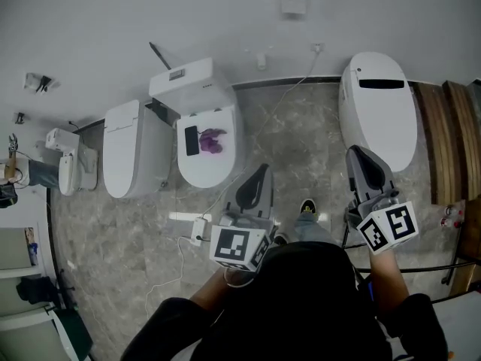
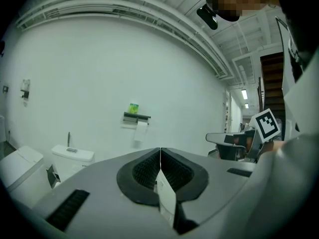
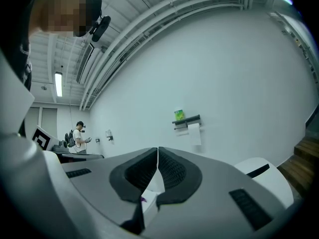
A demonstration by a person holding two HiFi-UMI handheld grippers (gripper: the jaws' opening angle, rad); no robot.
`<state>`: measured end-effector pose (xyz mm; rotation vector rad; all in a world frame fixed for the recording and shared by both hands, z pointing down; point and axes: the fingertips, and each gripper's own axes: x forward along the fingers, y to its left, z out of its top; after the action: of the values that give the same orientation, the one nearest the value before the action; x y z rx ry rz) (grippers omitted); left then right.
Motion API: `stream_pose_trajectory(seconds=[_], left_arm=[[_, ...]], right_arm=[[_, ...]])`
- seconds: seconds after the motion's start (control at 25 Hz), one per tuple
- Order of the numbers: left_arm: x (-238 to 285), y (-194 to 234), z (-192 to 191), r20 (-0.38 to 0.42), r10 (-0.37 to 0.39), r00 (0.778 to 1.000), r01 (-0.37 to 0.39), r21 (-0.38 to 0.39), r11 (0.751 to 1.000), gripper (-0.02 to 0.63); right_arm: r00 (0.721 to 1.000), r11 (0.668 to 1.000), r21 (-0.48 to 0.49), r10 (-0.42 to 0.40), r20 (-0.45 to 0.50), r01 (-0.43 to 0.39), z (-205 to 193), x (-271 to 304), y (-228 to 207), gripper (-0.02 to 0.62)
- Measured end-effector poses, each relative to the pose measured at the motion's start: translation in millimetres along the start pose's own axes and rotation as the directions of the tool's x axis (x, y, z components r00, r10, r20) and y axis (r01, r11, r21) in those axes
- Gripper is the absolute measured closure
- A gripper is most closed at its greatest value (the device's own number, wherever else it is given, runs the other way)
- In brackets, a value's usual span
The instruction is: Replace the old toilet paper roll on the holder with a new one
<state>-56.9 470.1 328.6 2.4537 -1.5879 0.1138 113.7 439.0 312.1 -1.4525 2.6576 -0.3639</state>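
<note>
The person wears a black top [image 1: 301, 303] with black sleeves [image 1: 161, 326] and a small black camera [image 2: 207, 15] on the head. The left gripper [image 1: 259, 175] and right gripper [image 1: 361, 156] have smooth grey shells with dark slots and black ribbed pads [image 2: 142, 171]. Each carries a white cube [image 1: 239, 247] bearing black square markers

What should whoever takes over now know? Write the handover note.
Left gripper: shut, empty.
Right gripper: shut, empty.
The holder is on the far wall with the old roll on it, a sheet hanging down. A green item sits on its shelf. Both grippers point towards it from across the floor, touching nothing.
Done: nothing yet.
Left: take the old roll off and fit a new one. No new roll can be made out.
</note>
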Motion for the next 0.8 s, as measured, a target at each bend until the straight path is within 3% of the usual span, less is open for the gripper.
stream_pose_trajectory(seconds=[0.36, 0.8], left_arm=[[49.6, -9.2, 7.5, -0.008, 0.032, 0.999, -0.031, 0.015, 0.999, 0.583], [81.6, 6.8, 12.4, -0.012, 0.051, 0.999, -0.051, 0.024, 0.998, 0.583]], right_arm=[[1.0, 1.0, 0.022, 0.005, -0.002, -0.005, 2.1, 17.2, -54.6, 0.576], [1.0, 0.999, 0.037, 0.004, -0.018, -0.004, -3.6, 38.0, -74.0, 0.575]])
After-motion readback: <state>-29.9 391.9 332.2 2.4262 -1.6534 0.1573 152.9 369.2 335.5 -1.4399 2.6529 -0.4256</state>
